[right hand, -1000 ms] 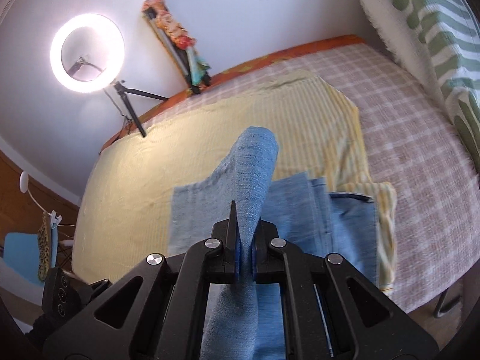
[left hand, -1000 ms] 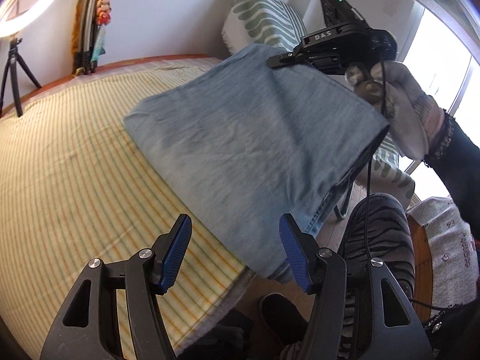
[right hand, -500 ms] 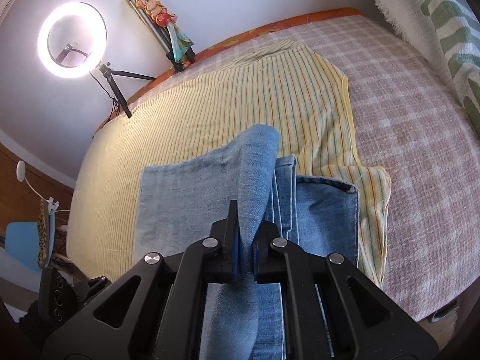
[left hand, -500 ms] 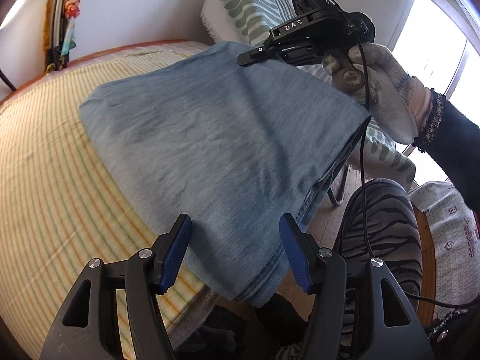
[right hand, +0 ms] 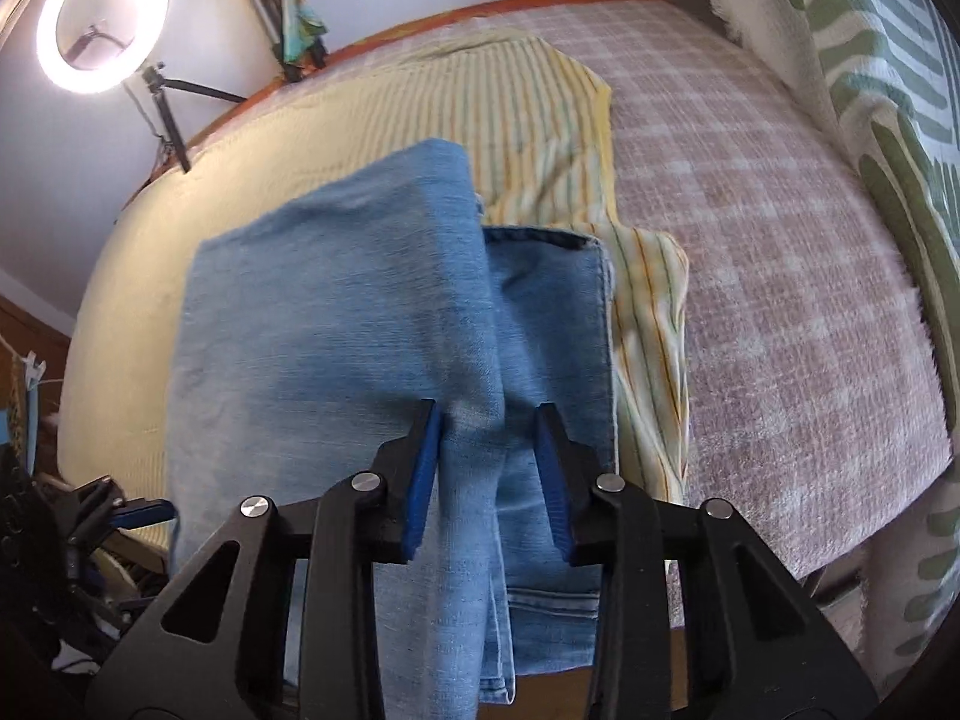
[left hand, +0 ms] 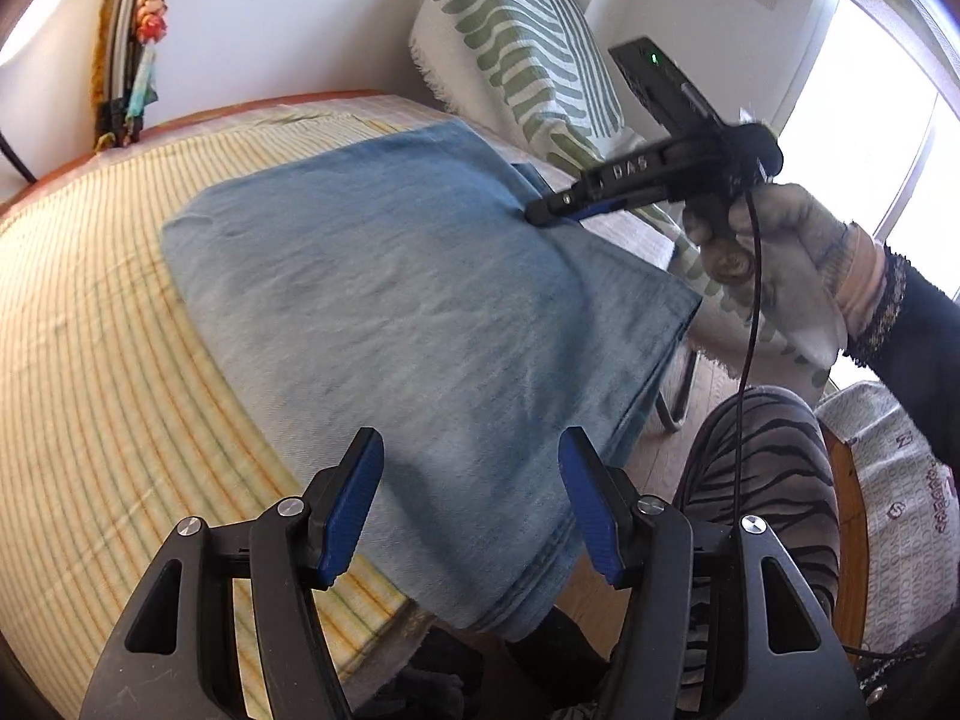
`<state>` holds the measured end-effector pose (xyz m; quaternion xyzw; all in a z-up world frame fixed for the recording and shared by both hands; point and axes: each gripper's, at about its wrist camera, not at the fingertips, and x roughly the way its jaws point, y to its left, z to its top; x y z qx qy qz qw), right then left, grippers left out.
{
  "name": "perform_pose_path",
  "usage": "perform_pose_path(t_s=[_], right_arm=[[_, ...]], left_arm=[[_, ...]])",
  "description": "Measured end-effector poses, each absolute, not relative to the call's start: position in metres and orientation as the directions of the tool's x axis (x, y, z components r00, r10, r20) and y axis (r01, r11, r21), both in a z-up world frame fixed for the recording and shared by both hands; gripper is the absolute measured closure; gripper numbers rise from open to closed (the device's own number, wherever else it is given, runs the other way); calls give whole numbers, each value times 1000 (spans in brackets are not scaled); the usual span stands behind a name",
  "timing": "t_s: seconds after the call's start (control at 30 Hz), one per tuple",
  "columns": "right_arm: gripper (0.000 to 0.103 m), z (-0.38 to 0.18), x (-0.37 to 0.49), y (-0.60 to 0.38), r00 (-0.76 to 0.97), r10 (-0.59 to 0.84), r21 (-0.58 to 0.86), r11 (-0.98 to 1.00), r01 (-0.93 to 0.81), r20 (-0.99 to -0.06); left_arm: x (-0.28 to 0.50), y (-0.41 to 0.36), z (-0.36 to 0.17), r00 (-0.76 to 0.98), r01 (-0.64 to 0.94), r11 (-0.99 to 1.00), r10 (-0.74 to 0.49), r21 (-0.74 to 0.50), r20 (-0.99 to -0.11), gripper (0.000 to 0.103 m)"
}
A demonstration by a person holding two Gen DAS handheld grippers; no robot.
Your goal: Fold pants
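Folded light-blue pants [left hand: 420, 300] lie on a yellow striped sheet [left hand: 120, 360] at the bed's near edge, one end hanging over it. My left gripper [left hand: 471, 456] hovers open just above that near end, nothing between its blue pads. In the right wrist view the top layer of the pants [right hand: 336, 312] rises in a ridge between the jaws of my right gripper [right hand: 486, 420]. These jaws are opening: the left pad still brushes the cloth, the right pad stands clear. From the left wrist view, the right gripper [left hand: 540, 216] points down at the pants' far edge, held by a gloved hand [left hand: 780, 252].
A pink checked blanket [right hand: 750, 240] covers the bed beyond the sheet. A green-and-white patterned pillow [left hand: 522, 60] leans at the head. A lit ring light [right hand: 102, 18] stands on a tripod by the wall. The person's zebra-patterned leg [left hand: 762, 480] is beside the bed edge.
The right gripper came down with the raised fold of denim, and its jaws, shut on the cloth before, have parted. The top layer now lies lower on the stack. The left gripper stays open.
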<state>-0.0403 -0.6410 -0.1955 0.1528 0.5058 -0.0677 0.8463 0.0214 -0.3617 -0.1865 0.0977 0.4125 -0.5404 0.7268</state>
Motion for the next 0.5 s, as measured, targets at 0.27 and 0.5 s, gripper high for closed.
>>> perform_pose_path(t_s=[0.27, 0.5], right_arm=[[37, -178, -54, -640, 524, -40, 102, 965, 240, -851], [24, -185, -52, -663, 588, 126, 293, 935, 199, -799]], left_arm=[[64, -339, -183, 123, 782, 504, -700, -366, -703, 42], [98, -344, -192, 87, 682, 556, -706, -475, -703, 42]])
